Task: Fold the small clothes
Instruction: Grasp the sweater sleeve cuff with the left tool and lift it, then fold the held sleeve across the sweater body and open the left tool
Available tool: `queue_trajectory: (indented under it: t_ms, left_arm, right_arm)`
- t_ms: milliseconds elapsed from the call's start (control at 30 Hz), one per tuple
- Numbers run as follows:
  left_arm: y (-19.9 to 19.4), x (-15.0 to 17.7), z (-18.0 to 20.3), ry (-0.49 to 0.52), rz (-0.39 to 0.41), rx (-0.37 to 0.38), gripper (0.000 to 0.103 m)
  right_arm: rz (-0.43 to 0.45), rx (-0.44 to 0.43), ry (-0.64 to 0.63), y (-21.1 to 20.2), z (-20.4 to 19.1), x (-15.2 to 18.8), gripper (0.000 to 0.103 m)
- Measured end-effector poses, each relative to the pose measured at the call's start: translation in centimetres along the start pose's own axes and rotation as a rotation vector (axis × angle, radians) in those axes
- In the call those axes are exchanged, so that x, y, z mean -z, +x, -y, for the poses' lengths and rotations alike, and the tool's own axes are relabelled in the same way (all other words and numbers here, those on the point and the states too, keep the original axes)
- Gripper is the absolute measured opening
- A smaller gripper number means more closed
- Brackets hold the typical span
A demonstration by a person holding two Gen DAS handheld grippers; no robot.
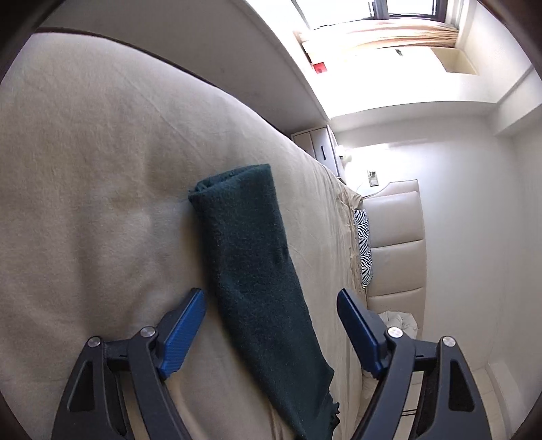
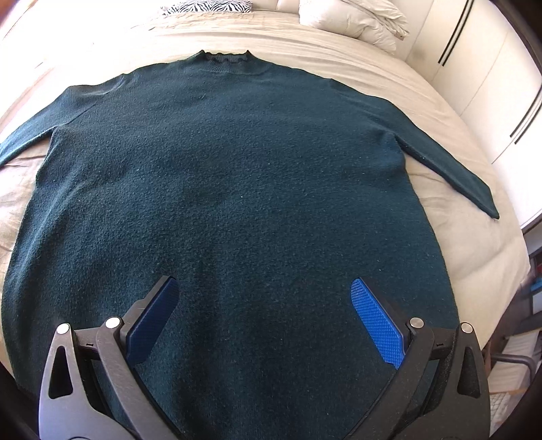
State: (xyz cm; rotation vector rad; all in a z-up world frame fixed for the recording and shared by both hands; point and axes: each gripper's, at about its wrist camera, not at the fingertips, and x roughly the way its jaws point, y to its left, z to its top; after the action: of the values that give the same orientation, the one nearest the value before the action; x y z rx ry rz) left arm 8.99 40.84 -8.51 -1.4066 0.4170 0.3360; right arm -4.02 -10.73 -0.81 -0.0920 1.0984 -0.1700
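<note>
Evidently the dark green sweater (image 2: pixel 230 189) lay flat on the bed (image 2: pixel 467 257), sleeves spread. Both the left hand-held gripper (image 1: pixel 271 331), straddling its left sleeve (image 1: pixel 250 270), and the right hand-held gripper (image 2: pixel 264 321) stood open, holding nothing. Pinching that sleeve near its cuff would likely fold it inward cleanly.

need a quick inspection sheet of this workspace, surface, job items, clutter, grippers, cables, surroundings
surface: bed with a beige sheet, lightly creased.
job's things: dark green sweater spread flat, collar at the far end, both sleeves out to the sides; one sleeve lies between the left fingers.
clutter: zebra-print pillow and a crumpled white duvet at the head of the bed.
grippers: left hand-held gripper open, pads clear of the sleeve; right hand-held gripper open over the sweater's lower part, holding nothing.
cables: nothing seen.
surroundings: padded headboard, white wardrobe doors, window with a curtain.
</note>
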Motion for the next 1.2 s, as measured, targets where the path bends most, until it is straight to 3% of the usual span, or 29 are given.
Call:
queue_trajectory:
  t_ms: [233,300,367,400,433,533,633,767,900,1033,1200]
  left_arm:
    - [3.1,-2.0,1.4,0.035,0.087,-0.042,0.079]
    - [4.2,-2.4,1.9,0.066,0.07,-0.051,0.06]
    - [5.9,-2.5,2.1,0.077,0.004,-0.052,0.016]
    - [6.3,-2.1,2.7,0.108,-0.006,-0.074,0.007]
    - [6.6,-1.5,3.5,0.158,0.003,-0.09,0.007]
    - [6.5,0.8,7.5,0.347,0.0,-0.096,0.007]
    - [7.0,7.1,13.6,0.652,-0.04,-0.089,0.007]
    - [7.0,21.5,19.5,1.212,-0.092,-0.071,0.007]
    - [6.2,34.6,17.7,1.68,-0.093,-0.08,0.008]
    - [6.3,39.6,14.6,1.869,-0.096,-0.121,0.008]
    - [4.4,40.5,12.1,1.971,-0.027,-0.157,0.008]
  right_arm:
    - [-0.01,-0.019,0.053,1.4,0.9,-1.0,0.103]
    - [-0.013,-0.039,0.073,1.8,1.4,-1.3,0.103]
    - [-0.02,-0.061,0.086,2.2,1.7,-1.5,0.103]
    - [-0.019,-0.078,0.095,2.3,2.0,-1.6,0.103]
    - [-0.017,-0.094,0.104,2.4,2.2,-1.8,0.103]
    - [-0.008,-0.153,0.137,2.6,3.3,-2.7,0.103]
    - [0.012,-0.212,0.183,2.6,4.8,-4.3,0.099]
    - [0.029,-0.337,0.247,3.1,6.2,-7.6,0.082]
    - [0.019,-0.535,0.299,4.3,6.1,-11.2,0.058]
    - [-0.058,-0.773,0.335,6.6,4.5,-14.6,0.056]
    - [-0.177,-0.976,0.349,10.2,1.2,-18.7,0.057]
